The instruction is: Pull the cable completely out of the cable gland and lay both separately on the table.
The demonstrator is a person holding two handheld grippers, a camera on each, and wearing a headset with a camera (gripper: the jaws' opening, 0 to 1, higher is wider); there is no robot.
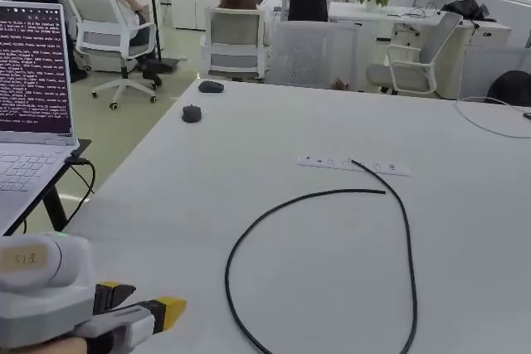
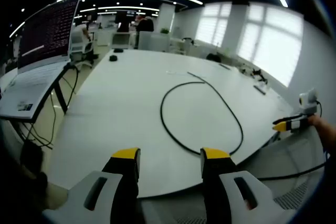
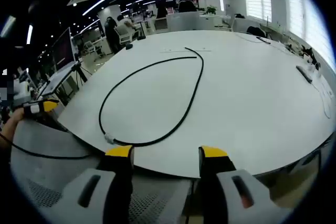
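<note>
At near table edge, my left gripper [image 2: 170, 156] hangs released, jaws empty. Black cable [image 1: 226, 275] lies looped on the white table [image 1: 249, 155]. The pale cable gland [image 3: 108, 139] sits on its near end, not yet pulled off, I judge. My right gripper [image 3: 167, 153] is slack and empty too, facing that end, probably to grab there.

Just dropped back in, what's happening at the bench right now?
A person holds the left hand-held gripper and the right hand-held gripper, both yellow-tipped, open and empty, off the near edge of the white table. The long black cable lies looped on it, untouched, with a small pale fitting, apparently the cable gland, on its near end.
</note>
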